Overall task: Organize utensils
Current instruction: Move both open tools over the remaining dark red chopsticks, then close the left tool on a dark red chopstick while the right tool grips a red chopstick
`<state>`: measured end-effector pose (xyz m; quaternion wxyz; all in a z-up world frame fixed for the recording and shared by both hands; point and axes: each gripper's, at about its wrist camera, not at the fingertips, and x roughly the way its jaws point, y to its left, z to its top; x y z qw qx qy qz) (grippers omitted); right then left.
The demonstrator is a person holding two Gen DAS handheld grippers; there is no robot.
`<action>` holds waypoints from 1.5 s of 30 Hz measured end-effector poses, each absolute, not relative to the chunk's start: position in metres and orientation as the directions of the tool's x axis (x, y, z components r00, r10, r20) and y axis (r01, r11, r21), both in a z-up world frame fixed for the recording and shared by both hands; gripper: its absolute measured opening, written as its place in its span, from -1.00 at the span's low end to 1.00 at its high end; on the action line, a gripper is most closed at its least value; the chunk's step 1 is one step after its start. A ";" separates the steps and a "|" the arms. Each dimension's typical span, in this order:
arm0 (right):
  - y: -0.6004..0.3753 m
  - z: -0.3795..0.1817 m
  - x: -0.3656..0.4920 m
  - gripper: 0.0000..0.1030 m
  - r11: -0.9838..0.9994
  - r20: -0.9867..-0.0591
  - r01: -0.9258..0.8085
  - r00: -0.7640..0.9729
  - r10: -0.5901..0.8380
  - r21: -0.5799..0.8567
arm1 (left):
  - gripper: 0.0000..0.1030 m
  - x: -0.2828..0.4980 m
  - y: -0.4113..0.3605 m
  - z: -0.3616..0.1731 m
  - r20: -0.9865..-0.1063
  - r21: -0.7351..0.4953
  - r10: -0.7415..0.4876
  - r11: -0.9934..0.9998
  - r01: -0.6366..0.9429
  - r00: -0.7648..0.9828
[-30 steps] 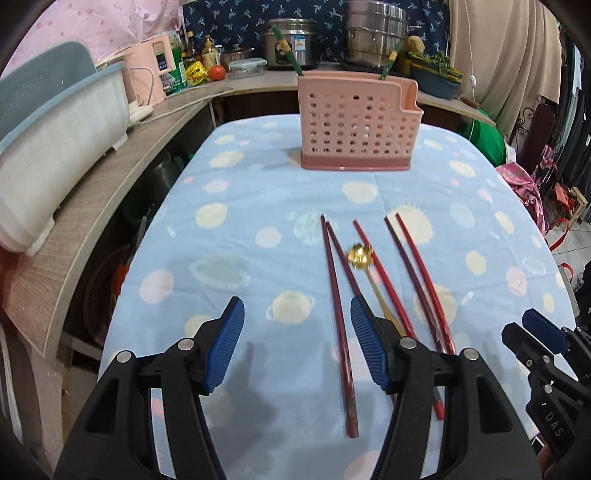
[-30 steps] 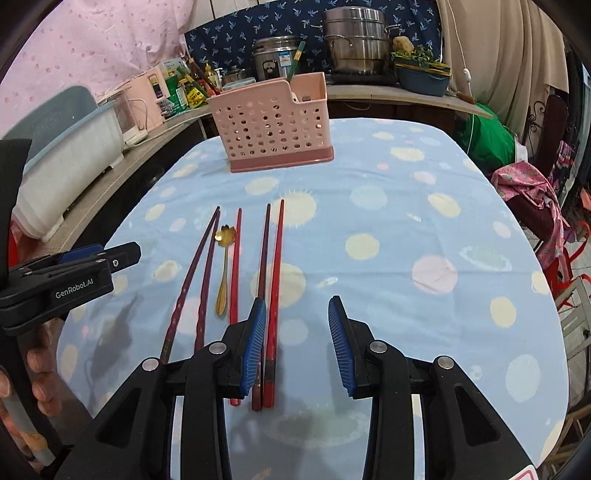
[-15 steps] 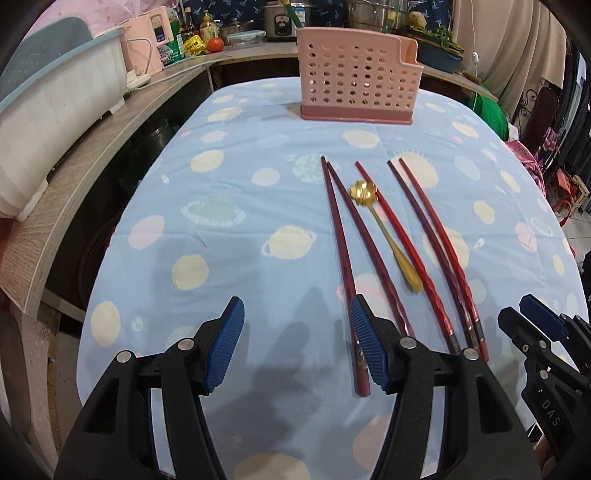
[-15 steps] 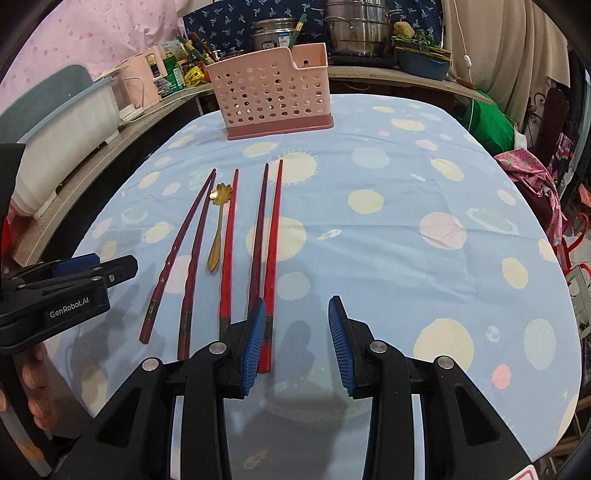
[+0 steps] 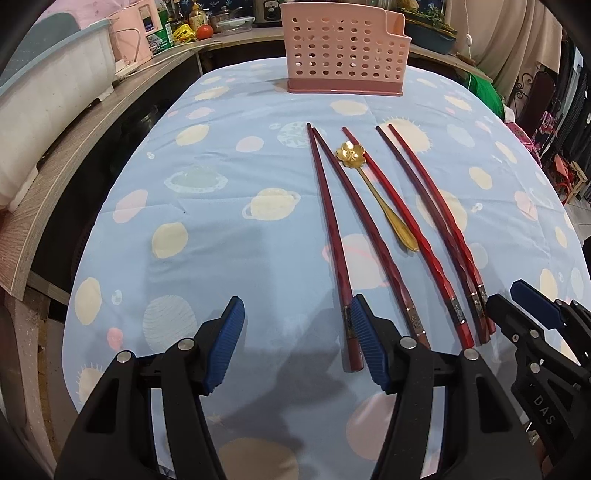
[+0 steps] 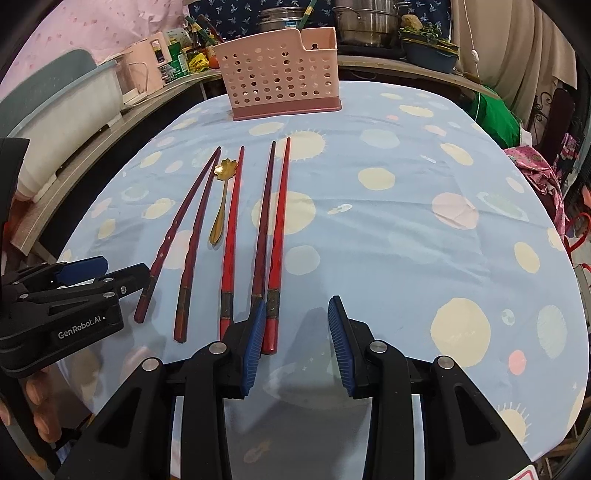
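Several red chopsticks [image 5: 334, 236] [image 6: 231, 236] lie side by side on the blue spotted tablecloth [image 5: 221, 221], with a gold flower-shaped spoon [image 5: 373, 192] [image 6: 221, 199] among them. A pink perforated utensil holder [image 5: 345, 61] [image 6: 282, 75] stands at the far end of the table. My left gripper [image 5: 295, 339] is open and empty, near the chopsticks' near ends. My right gripper [image 6: 297, 339] is open and empty, just right of the rightmost chopstick [image 6: 279, 236].
A wooden counter [image 5: 74, 147] runs along the left with a white-and-teal tub [image 5: 48, 85], bottles and a pink appliance. Pots [image 6: 365, 18] stand behind the holder. A chair with clothes [image 6: 546, 162] is at the right.
Both grippers have pulled back toward the table's near edge and tilted down. The chopsticks' near ends now show in full. Nothing on the table has moved.
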<state>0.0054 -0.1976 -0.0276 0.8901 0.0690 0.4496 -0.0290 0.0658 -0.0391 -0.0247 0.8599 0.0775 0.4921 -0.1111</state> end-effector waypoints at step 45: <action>-0.188 -0.033 -0.003 -0.86 0.997 -0.804 0.069 0.594 -0.004 0.046 | -0.87 0.062 -0.037 -0.031 -0.878 -0.064 -0.203 0.947 0.314 0.434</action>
